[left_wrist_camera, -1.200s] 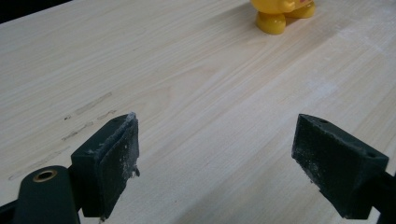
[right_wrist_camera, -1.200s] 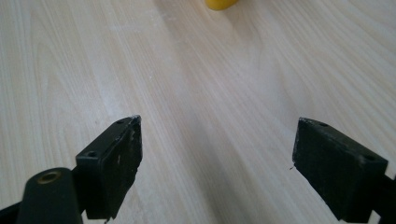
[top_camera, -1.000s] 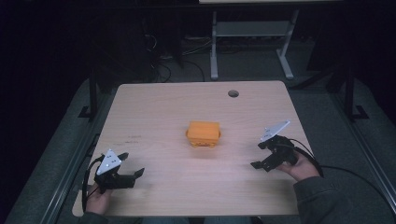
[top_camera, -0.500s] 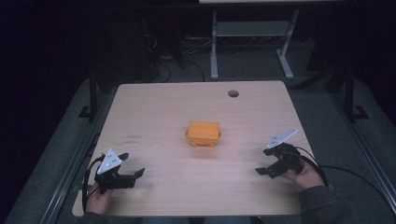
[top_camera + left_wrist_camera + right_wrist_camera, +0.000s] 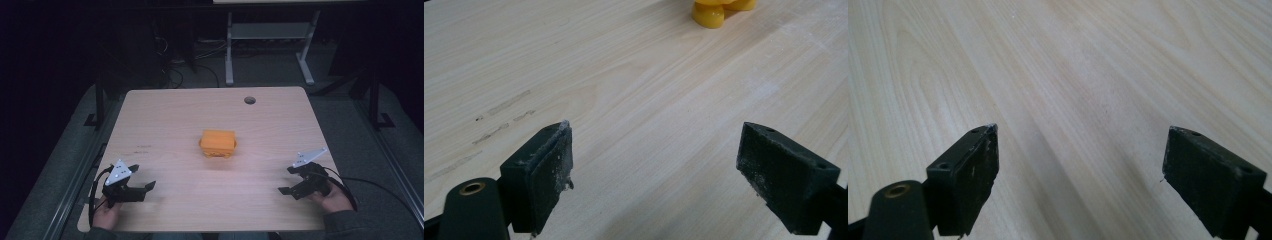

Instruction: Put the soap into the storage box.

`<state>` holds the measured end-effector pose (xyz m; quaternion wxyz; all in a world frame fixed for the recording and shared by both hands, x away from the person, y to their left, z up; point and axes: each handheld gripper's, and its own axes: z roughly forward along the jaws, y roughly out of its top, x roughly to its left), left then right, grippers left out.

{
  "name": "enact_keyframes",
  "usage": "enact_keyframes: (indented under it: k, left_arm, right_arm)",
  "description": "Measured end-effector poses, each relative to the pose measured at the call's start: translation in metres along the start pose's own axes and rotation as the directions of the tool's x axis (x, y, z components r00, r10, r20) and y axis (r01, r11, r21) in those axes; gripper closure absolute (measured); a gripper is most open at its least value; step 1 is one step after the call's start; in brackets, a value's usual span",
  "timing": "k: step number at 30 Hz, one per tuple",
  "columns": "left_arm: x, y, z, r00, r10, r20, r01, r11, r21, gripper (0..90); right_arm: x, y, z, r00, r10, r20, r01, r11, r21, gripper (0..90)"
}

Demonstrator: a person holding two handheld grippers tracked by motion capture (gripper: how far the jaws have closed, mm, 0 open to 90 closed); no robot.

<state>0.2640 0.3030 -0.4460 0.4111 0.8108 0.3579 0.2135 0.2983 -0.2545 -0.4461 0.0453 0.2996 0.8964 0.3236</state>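
Right gripper [image 5: 288,181] has drawn back from the orange block [image 5: 218,143].

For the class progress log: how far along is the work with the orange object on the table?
Nothing looks done yet: the orange object sits alone mid-table, untouched. In hand: the left claw and the right claw are both open, low near the person's edge of the table, well apart from the object and holding nothing. Left: probably the reach, the grasp and whatever handling follows.
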Motion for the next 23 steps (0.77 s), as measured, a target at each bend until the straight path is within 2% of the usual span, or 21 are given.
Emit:
enact_keyframes:
  k: [10, 20, 23]
  left_arm:
    - [0.0, -0.001, -0.001, 1.0, 0.005, -0.006, -0.005, 1.0, -0.003, 14.3]
    - [0.0, -0.001, -0.003, 0.9999, 0.012, -0.004, -0.012, 0.9999, -0.003, 14.3]
    - [0.001, -0.001, -0.003, 0.9999, 0.011, -0.004, -0.011, 0.9999, -0.004, 14.3]
  right_arm:
    - [0.01, -0.021, -0.002, 0.9995, 0.025, 0.017, -0.025, 0.999, -0.031, 14.6]
    - [0.022, -0.027, -0.003, 0.999, 0.015, 0.043, -0.014, 1.0, -0.016, 15.3]
    - [0.024, -0.028, -0.005, 0.9988, 0.032, 0.036, -0.031, 0.999, -0.038, 15.1]
